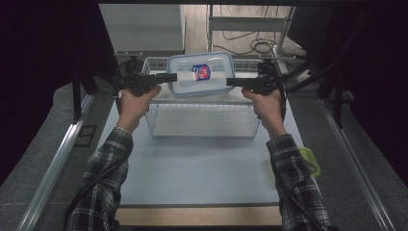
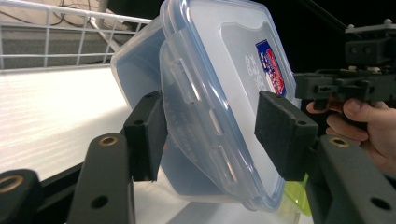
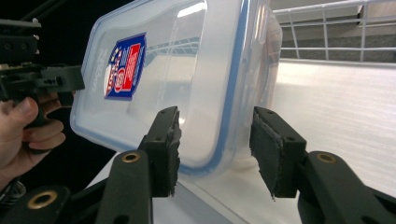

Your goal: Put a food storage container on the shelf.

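You have one clear plastic container (image 1: 200, 74), lid on and label facing up toward you, lifted between your two grippers above the one wire basket (image 1: 202, 119) on the table. Your left gripper (image 1: 166, 76) has its jaws on either side of the container's left short end; in the left gripper view the inner pad (image 2: 145, 135) lies against the container wall while the outer pad (image 2: 282, 133) looks a little off the lid, so I cannot tell whether that grip is fully shut. Your right gripper (image 1: 235, 82) straddles the opposite end, and in the right gripper view both pads (image 3: 166, 149) sit just beside the rim with a sliver of gap, so the same doubt applies there. As I judge it, the pick-up is done and the container is in the air; what remains is to carry it clear or lower it, whichever you intend, and release. One yellow-green item (image 1: 308, 159) lies near your right sleeve at the table edge.
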Available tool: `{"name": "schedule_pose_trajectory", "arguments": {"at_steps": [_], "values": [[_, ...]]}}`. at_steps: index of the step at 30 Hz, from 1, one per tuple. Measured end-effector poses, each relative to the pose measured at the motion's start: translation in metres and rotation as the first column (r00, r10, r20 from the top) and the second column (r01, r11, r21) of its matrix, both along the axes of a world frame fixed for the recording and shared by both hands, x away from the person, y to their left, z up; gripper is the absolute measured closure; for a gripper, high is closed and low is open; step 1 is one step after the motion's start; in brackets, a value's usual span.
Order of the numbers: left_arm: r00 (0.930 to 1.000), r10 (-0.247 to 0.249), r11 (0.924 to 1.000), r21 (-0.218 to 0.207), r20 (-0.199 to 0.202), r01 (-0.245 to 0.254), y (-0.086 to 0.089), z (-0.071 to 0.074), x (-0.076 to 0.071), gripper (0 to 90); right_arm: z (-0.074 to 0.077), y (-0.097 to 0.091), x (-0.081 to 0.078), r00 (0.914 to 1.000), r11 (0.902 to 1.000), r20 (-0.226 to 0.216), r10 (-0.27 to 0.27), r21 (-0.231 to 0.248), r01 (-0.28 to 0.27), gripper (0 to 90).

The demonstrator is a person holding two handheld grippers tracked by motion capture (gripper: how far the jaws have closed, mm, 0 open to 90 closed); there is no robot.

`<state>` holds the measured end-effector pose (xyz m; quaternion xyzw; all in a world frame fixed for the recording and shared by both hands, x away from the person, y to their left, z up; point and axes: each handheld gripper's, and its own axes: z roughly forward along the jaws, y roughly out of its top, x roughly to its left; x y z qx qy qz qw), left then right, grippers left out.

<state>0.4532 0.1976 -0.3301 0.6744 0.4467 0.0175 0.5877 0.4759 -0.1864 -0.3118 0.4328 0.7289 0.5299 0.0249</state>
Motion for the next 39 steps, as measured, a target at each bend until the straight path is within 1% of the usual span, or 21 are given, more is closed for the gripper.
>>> {"name": "schedule_pose_trajectory", "arguments": {"at_steps": [1, 2, 4, 6, 7, 8, 9, 13, 14, 15, 17, 19, 21, 23, 27, 28, 31, 33, 35, 37, 39], "values": [[1.0, 0.0, 1.0, 0.0, 0.0, 0.0, 0.0, 0.0, 0.0, 42.6, 0.0, 0.0, 0.0, 1.0, 1.0, 0.0, 0.0, 0.0, 0.0, 53.2], [0.9999, 0.014, 0.9997, 0.02, 0.002, -0.015, -0.001, 0.0, 0.001, 40.6, 0.001, 0.0, -0.001, 0.9999, 0.9998, 0.011, -0.005, -0.02, 0.005, 54.8], [0.9996, 0.028, 0.9994, 0.018, 0.004, -0.028, -0.003, -0.001, 0.002, 38.5, 0.002, 0.0, -0.002, 0.9997, 0.9995, 0.019, -0.016, -0.026, 0.017, 55.3], [0.9991, 0.043, 0.9989, 0.022, 0.005, -0.043, -0.003, -0.001, 0.002, 36.0, 0.002, 0.001, -0.002, 0.9995, 0.9994, 0.02, -0.025, -0.023, 0.025, 55.5], [0.9971, 0.076, 0.996, 0.046, -0.003, -0.076, -0.003, -0.002, 0.003, 33.8, 0.003, 0.001, -0.002, 0.9995, 0.9995, 0.018, -0.028, -0.016, 0.028, 56.4], [0.9971, 0.076, 0.996, 0.046, -0.003, -0.076, -0.003, -0.002, 0.003, 33.7, 0.003, 0.001, -0.003, 0.9994, 0.9996, 0.021, -0.029, -0.004, 0.029, 57.9], [0.9958, 0.092, 0.994, 0.061, -0.008, -0.091, -0.003, -0.002, 0.004, 33.7, 0.005, 0.001, -0.003, 0.9992, 0.9995, 0.025, -0.031, 0.0, 0.031, 58.0], [0.9967, 0.081, 0.9957, 0.046, -0.008, -0.08, -0.005, -0.003, 0.005, 36.2, 0.007, 0.002, -0.004, 0.9989, 0.9993, 0.032, -0.035, -0.015, 0.036, 58.1], [0.9973, 0.073, 0.9962, 0.047, -0.004, -0.073, -0.005, -0.002, 0.005, 40.8, 0.008, 0.004, -0.004, 0.9984, 0.9988, 0.038, -0.041, -0.026, 0.042, 58.3], [0.9976, 0.069, 0.9961, 0.055, 0.001, -0.069, -0.007, -0.001, 0.005, 40.8, 0.008, 0.004, -0.004, 0.9984, 0.9988, 0.038, -0.041, -0.026, 0.042, 58.3], [0.9963, 0.085, 0.9918, 0.095, 0.016, -0.086, -0.009, 0.003, 0.002, 41.6, 0.008, 0.004, -0.005, 0.9978, 0.9986, 0.05, -0.043, -0.029, 0.044, 58.5], [0.9951, 0.089, 0.9876, 0.126, 0.043, -0.094, -0.009, 0.005, -0.001, 43.9, 0.008, 0.005, -0.006, 0.997, 0.9983, 0.063, -0.044, -0.035, 0.046, 58.6], [0.9947, 0.083, 0.9864, 0.137, 0.061, -0.091, -0.009, 0.007, -0.005, 44.1, 0.009, 0.005, -0.008, 0.9956, 0.9977, 0.086, -0.038, -0.053, 0.042, 57.3], [0.995, 0.075, 0.9875, 0.134, 0.067, -0.083, -0.009, 0.008, -0.007, 43.0, 0.009, 0.006, -0.009, 0.995, 0.9979, 0.095, -0.031, -0.054, 0.036, 56.3], [0.9946, 0.05, 0.9875, 0.144, 0.091, -0.063, -0.01, 0.009, -0.017, 38.1, 0.012, 0.005, -0.016, 0.9924, 0.9987, 0.122, -0.009, -0.049, 0.015, 51.3], [0.994, 0.034, 0.9859, 0.159, 0.104, -0.051, -0.011, 0.008, -0.023, 35.3, 0.012, 0.005, -0.019, 0.991, 0.9986, 0.133, 0.007, -0.054, 0.001, 48.7], [0.9919, 0.017, 0.9801, 0.194, 0.126, -0.042, -0.013, 0.005, -0.031, 31.3, 0.011, 0.004, -0.027, 0.9877, 0.9976, 0.156, 0.017, -0.069, -0.006, 44.3], [0.9916, 0.009, 0.9779, 0.206, 0.129, -0.036, -0.014, 0.004, -0.035, 28.4, 0.009, 0.004, -0.032, 0.9852, 0.9963, 0.17, 0.022, -0.086, -0.007, 41.3], [0.9918, -0.023, 0.9759, 0.218, 0.126, -0.005, -0.015, -0.002, -0.044, 24.9, 0.007, 0.003, -0.036, 0.9828, 0.9951, 0.183, 0.028, -0.098, -0.01, 38.2], [0.9919, -0.032, 0.9747, 0.223, 0.123, 0.004, -0.015, -0.004, -0.047, 22.8, 0.005, 0.003, -0.038, 0.9817, 0.9943, 0.187, 0.035, -0.106, -0.015, 36.7], [0.9909, -0.037, 0.9696, 0.244, 0.129, 0.004, -0.016, -0.009, -0.055, 20.8, 0.002, 0.002, -0.042, 0.9787, 0.9914, 0.201, 0.043, -0.13, -0.017, 33.5]]}}
